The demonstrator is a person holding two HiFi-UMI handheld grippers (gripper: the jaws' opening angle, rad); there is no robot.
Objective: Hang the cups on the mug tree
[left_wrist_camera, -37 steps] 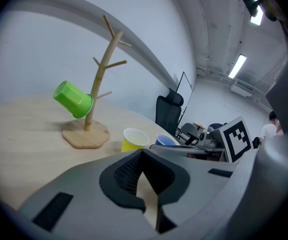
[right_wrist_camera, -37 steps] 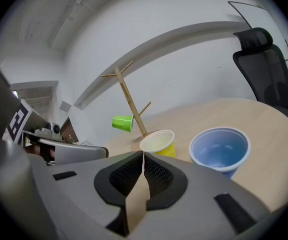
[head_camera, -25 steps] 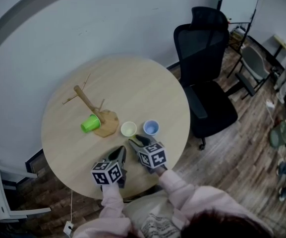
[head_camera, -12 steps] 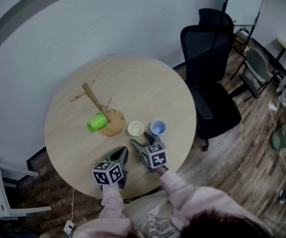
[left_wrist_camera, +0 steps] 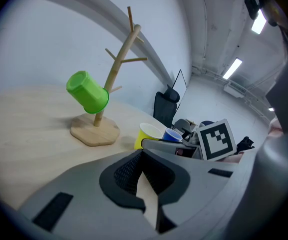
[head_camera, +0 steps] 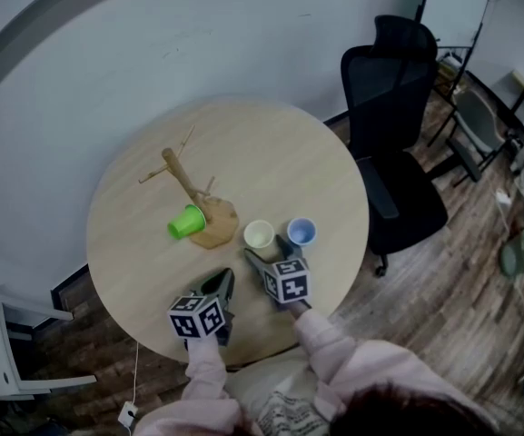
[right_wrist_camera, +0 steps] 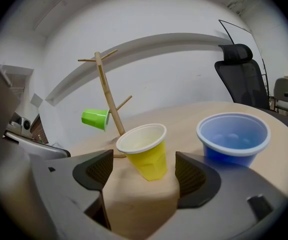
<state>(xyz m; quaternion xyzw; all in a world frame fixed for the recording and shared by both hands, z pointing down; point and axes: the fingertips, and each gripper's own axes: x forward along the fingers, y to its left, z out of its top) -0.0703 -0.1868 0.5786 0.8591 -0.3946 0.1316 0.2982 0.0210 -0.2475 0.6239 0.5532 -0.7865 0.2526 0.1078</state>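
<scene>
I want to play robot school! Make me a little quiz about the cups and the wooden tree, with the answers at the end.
1. How many cups stand upright on the table?
2. What colour is the cup hanging on the mug tree? A red, B green, C white.
3. True or false: the right hand-held gripper is squeezing a cup.

Key
1. Two: the yellow cup and the blue cup.
2. B, the green cup.
3. False. Its jaws have just been opening and stand wide apart, with the yellow cup between them, untouched.
</scene>
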